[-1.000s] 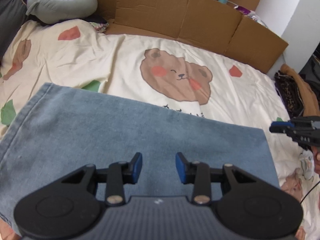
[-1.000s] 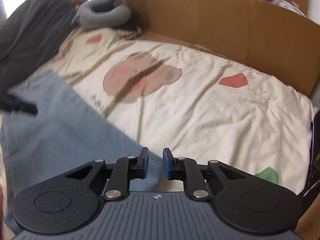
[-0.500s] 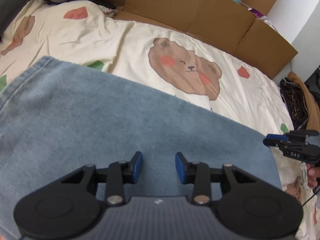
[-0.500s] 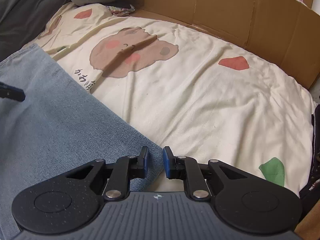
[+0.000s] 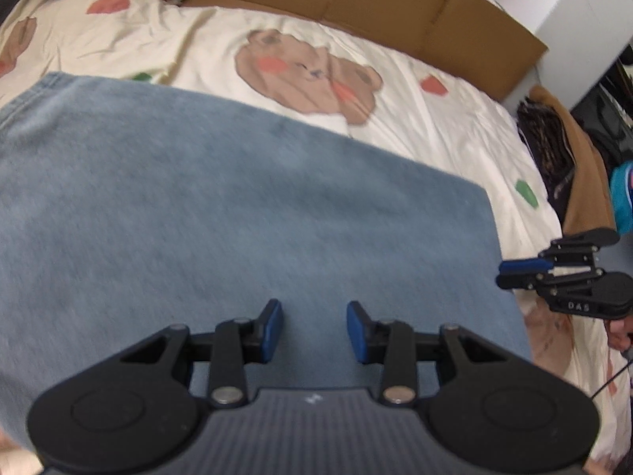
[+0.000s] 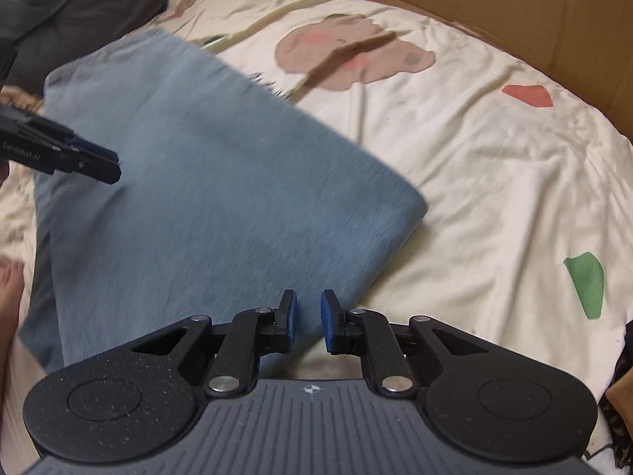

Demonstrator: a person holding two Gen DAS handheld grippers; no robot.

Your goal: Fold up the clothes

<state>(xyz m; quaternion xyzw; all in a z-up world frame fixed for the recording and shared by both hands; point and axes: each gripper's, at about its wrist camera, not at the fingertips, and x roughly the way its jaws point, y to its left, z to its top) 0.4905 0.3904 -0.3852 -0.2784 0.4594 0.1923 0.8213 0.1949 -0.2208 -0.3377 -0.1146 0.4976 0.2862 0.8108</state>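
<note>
- Both views are smeared by motion blur, so the weave and seams of the folded blue denim-like garment point(image 5: 221, 213) are hard to make out; only a stitched hem is seen at its upper left edge in the left wrist view.
- The near edge of the garment is hidden under each tool's black body, and its left part is cut off by the frame in the left wrist view.
- The garment is laid flat on a bed covered by a cream sheet printed with a brown bear point(image 5: 455, 126); one folded corner is seen pointing to the right in the right wrist view.
- A brown cardboard wall point(image 5: 395, 4) is seen along the far side of the bed, and a pile of dark and tan clothes point(image 5: 561, 150) at the right is partly cut off.
- The left tool point(image 5: 314, 330) is held above the garment with its blue pads moderately spread; nothing is pinched between them, and contact with the cloth cannot be told.
- The right tool point(image 6: 307, 320) is seen over the garment's near right edge, its jaws closing with a narrow gap left; blue cloth is seen behind the gap, but no pinch on it is shown.
- In the left wrist view the right tool is seen just beside the garment's right edge.
</note>
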